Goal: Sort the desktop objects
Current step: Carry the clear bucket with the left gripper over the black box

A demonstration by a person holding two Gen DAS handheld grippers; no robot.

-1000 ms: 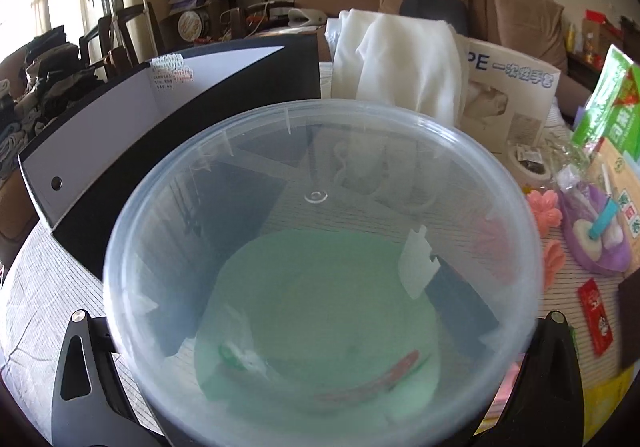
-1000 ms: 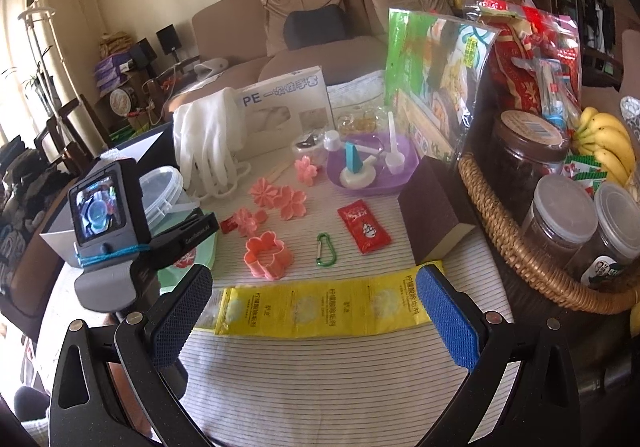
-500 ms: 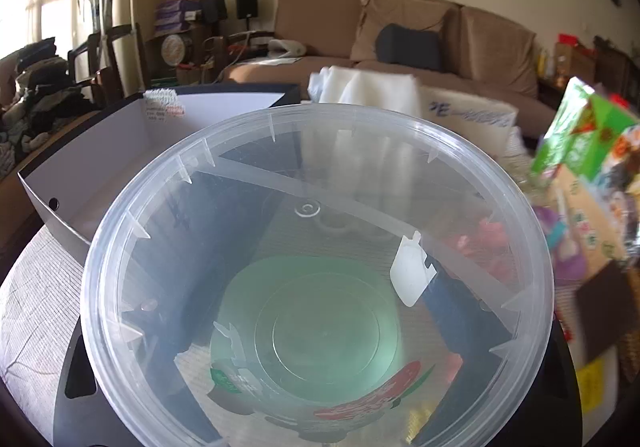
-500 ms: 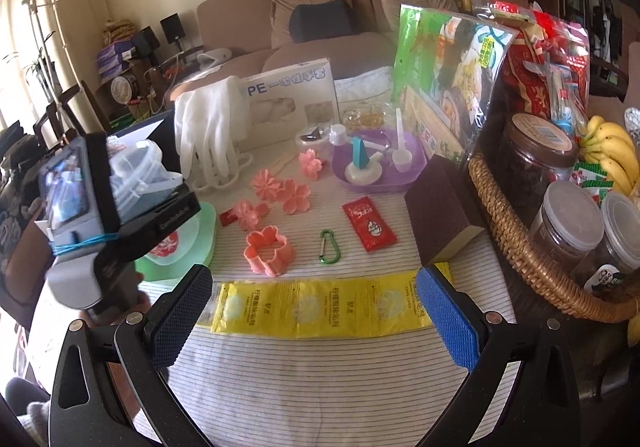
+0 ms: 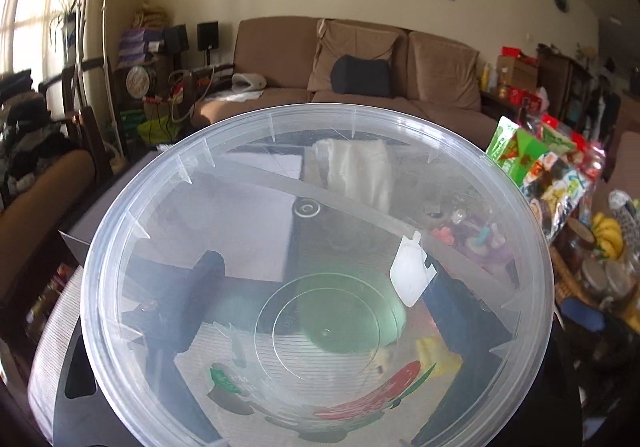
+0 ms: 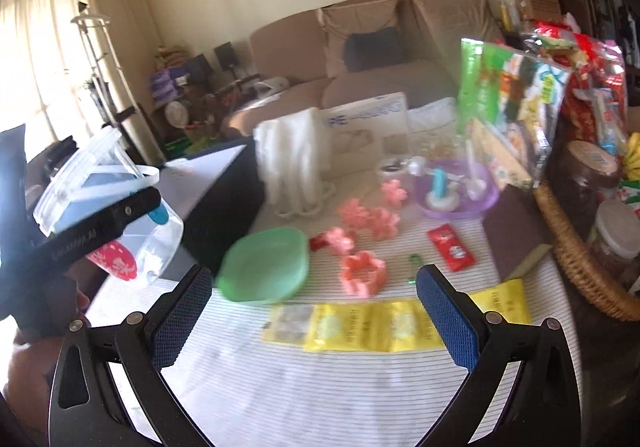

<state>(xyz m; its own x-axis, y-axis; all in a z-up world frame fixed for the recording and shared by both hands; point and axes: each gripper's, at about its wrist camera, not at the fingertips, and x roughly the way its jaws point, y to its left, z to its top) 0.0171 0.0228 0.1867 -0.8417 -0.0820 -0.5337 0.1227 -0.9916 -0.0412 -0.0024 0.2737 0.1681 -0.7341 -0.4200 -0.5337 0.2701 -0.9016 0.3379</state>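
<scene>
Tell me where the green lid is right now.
In the right wrist view, the green lid lies on the striped tablecloth, left of centre. It sits just left of the pink flower cutters and ahead of the right gripper.

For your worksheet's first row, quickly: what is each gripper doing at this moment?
Left gripper: closed on the clear plastic tub, lifted off the table.
Right gripper: open, holding nothing, above the yellow sachet strip.
</scene>
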